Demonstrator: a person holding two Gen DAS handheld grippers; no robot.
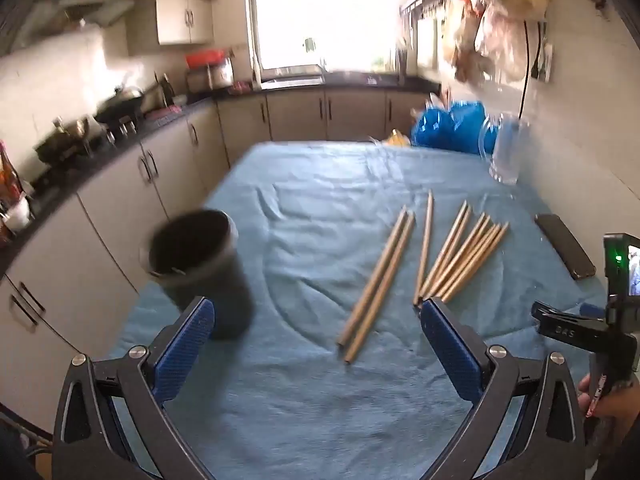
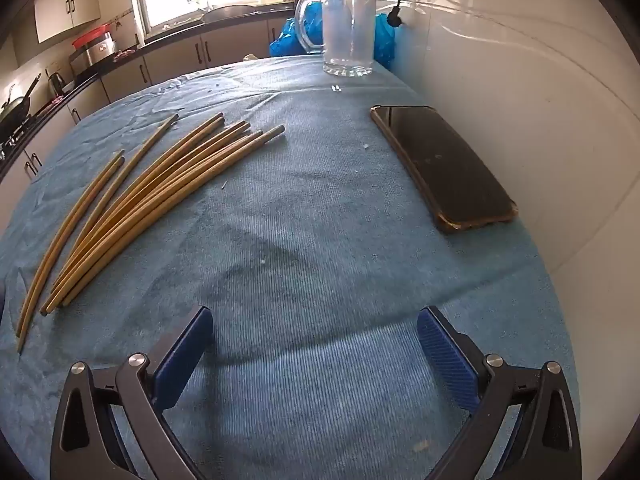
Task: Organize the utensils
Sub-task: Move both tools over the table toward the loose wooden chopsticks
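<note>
- Chopsticks (image 2: 160, 184): plain wooden sticks lying loose on the blue cloth (image 2: 320, 240) that covers the table. Not bundled: a pair lies apart on the left, a single stick beside it, then a fanned bunch whose near ends touch and far ends spread.
- They sit about mid-table, somewhat toward the wall side, tips pointing toward the far edge.
- Black cup (image 1: 200, 264): upright at the table's left edge, near corner, well apart from the chopsticks; blurred, so its contents are unclear.
- Left gripper (image 1: 316, 320): jaws spread wide, nothing between the blue pads, hovering over the near edge between cup and chopsticks.
- Right gripper (image 2: 314, 328): jaws wide apart as well, empty, over bare cloth near the near edge, chopsticks off to its left.
- Open room: wide bare cloth in the middle and along the near edge; clear strip between cup and sticks.
- Phone (image 2: 440, 164): dark, flat, lying along the right edge just beside the wall, apart from the chopsticks.
- Glass mug (image 2: 348, 28): clear, upright, handle to the left, at the far right corner; blue bag (image 2: 288, 36) behind it.
- White wall tight against the right edge; kitchen counters run past the left and far edges.
</note>
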